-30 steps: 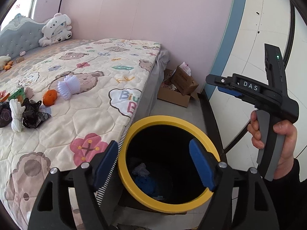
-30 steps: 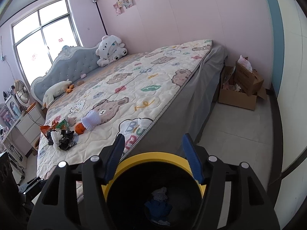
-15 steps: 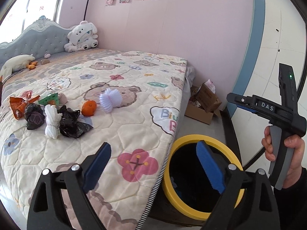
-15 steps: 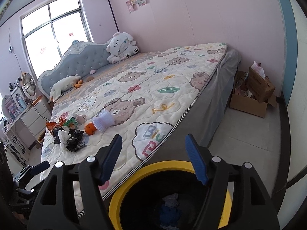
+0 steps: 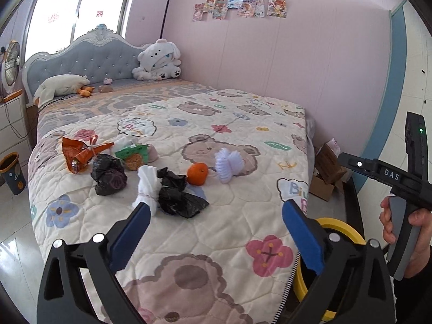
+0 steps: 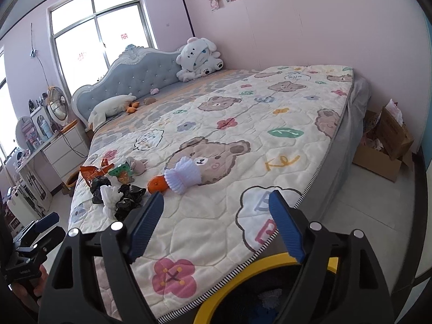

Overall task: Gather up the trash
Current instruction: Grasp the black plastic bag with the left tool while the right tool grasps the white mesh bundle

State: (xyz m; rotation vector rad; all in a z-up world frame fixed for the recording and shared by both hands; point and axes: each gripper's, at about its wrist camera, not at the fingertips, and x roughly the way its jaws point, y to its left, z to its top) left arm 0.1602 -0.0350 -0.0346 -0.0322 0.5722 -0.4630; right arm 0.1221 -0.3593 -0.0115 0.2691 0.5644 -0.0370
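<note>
Both the left tongs (image 5: 214, 230) and right tongs (image 6: 216, 224) hang wide open and empty over the bed (image 5: 243, 224), where bags, wrappers and an orange (image 5: 197, 173) await collection (some scraps already lie in the yellow-rimmed bin (image 6: 244, 274)).

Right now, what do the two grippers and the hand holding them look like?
Both grippers, left gripper and right gripper, have black frames with silver screws and blue ribbed finger pads. Seen from the left wrist camera, the right unit's black body reads "DAS", shows a green light, and has a grey handle held by a bare hand in a dark sleeve.
</note>
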